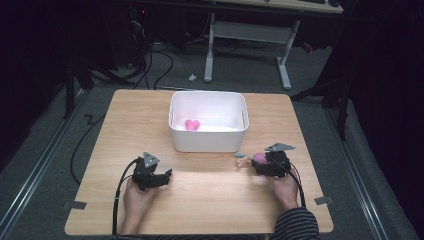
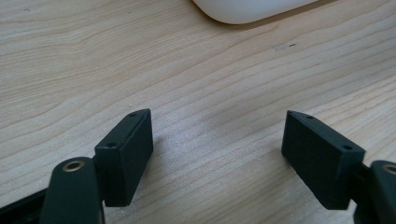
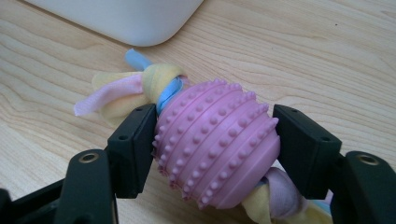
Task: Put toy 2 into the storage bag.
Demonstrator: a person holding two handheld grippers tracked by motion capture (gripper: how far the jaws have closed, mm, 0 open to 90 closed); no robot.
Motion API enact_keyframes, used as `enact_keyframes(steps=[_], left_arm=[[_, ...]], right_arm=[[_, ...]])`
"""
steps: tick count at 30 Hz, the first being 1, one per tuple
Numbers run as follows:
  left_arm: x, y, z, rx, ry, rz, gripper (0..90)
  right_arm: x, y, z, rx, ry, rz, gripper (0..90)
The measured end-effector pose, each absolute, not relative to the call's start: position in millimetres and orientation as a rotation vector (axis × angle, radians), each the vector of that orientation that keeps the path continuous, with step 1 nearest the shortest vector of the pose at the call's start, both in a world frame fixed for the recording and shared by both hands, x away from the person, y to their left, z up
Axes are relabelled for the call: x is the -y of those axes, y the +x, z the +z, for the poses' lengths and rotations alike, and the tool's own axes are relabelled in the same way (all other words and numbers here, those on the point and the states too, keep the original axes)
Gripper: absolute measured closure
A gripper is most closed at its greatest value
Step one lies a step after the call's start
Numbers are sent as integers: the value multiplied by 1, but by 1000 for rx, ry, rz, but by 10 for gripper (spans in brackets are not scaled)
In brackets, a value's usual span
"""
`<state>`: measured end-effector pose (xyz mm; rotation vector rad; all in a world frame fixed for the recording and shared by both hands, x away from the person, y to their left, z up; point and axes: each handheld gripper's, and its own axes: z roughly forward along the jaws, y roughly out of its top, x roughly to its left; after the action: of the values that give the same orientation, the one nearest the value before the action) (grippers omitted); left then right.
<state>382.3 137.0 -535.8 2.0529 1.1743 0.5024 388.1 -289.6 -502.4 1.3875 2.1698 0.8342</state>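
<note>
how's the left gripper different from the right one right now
The left gripper has its jaws spread wide with bare table between them; the right gripper is clamped on a pink studded ball toy with knotted cloth tails. The left points at open wood; the right sits nearer the white bin. Both rest low at the table.

My left gripper (image 1: 159,176) rests low over the table in my left hand (image 1: 136,199), jaws spread wide apart. My right gripper (image 1: 256,162), in my right hand (image 1: 284,189), has its jaws clamped.
</note>
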Motion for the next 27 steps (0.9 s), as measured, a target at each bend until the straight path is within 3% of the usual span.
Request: enact_keyframes(steps=[27], left_arm=[[-137, 382, -536, -1175, 2051, 504, 251]], right_arm=[[302, 358, -449, -2139, 1340, 1026, 337]])
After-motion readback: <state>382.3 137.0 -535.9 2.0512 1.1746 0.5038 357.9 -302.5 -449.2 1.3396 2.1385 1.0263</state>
